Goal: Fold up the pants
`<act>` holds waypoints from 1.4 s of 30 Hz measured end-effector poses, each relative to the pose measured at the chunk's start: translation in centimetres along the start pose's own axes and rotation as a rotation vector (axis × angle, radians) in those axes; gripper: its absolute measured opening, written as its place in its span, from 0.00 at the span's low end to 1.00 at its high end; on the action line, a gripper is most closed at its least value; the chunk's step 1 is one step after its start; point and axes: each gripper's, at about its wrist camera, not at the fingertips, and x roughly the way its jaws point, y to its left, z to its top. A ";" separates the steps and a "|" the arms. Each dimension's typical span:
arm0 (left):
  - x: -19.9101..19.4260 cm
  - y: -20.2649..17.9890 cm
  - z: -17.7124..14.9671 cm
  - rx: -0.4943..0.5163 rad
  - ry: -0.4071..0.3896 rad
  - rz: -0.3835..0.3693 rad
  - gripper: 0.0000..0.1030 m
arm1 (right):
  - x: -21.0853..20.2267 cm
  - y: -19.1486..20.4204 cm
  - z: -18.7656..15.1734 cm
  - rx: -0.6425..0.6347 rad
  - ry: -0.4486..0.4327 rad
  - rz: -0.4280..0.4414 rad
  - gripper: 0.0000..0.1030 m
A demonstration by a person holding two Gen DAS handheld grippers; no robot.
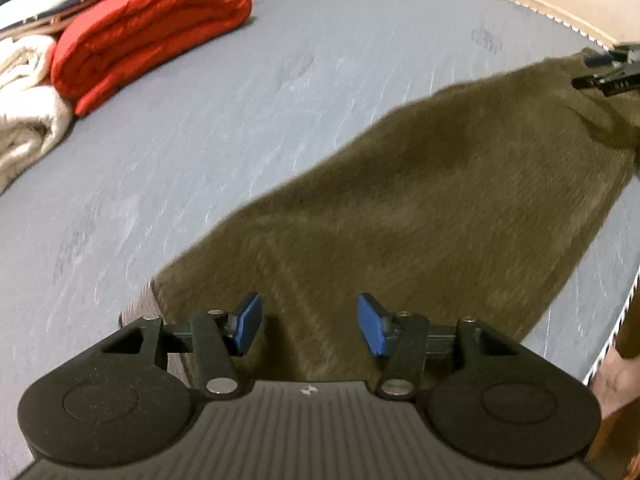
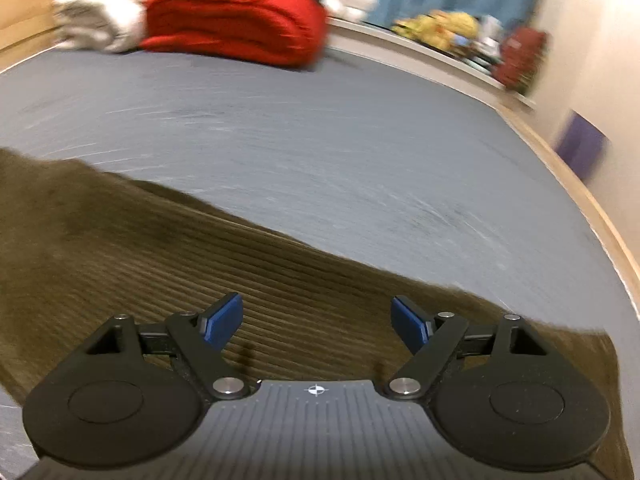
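A grey-blue mattress (image 1: 248, 92) filled both views as we worked. Across it lay the olive corduroy pants (image 1: 420, 216), spread flat from the near edge toward the far right corner. A folded red blanket (image 1: 148, 32) sat beside cream bedding (image 1: 28, 108) at the far side, well apart from the pants. Our left gripper (image 1: 310, 326) hung over the pants with jaws parted and nothing between them; our right gripper (image 2: 318, 326) stood wider still over the ribbed cloth, also empty.
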 end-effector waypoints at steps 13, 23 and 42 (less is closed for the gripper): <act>2.6 0.2 6.2 -0.187 -0.066 -0.094 0.59 | -2.5 -20.8 -9.8 0.721 0.141 -0.388 0.80; 6.0 -0.7 6.0 -0.166 0.100 -0.028 0.62 | -8.4 -31.7 -22.8 1.328 -0.005 -0.424 0.84; 5.5 -1.8 6.6 -0.149 0.080 -0.013 0.69 | -6.0 -30.6 -21.4 1.315 -0.032 -0.281 0.63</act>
